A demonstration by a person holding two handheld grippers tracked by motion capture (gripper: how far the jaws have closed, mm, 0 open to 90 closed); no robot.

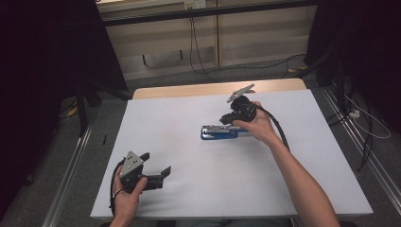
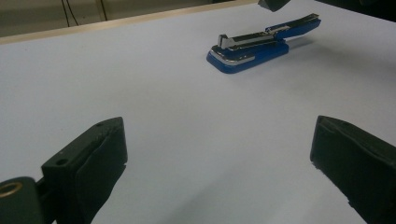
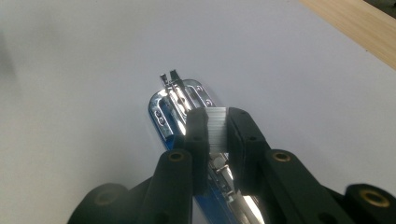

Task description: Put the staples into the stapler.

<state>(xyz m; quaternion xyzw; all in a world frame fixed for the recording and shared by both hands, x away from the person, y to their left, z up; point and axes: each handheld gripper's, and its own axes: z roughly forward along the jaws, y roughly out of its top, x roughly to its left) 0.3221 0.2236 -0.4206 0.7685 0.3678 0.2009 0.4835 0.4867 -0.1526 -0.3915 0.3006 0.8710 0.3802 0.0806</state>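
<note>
A blue stapler [image 1: 218, 132] lies near the middle of the white table, its lid swung open and its shiny staple channel [image 3: 177, 100] exposed. In the left gripper view the stapler [image 2: 261, 46] sits far ahead with the lid raised at the right. My right gripper [image 1: 228, 121] hangs just over the stapler's rear half. Its jaws are shut on a short silver strip of staples [image 3: 217, 127], held above the channel. My left gripper [image 1: 156, 163] rests low at the front left, well apart from the stapler. It stands wide open [image 2: 219, 149] with nothing between its fingers.
The white table top [image 1: 189, 194] has a wooden strip [image 1: 189, 90] along its far edge. Cables [image 1: 198, 52] run over the floor behind, and metal rails [image 1: 71, 161] flank both sides. Dark curtains stand at the far left and right.
</note>
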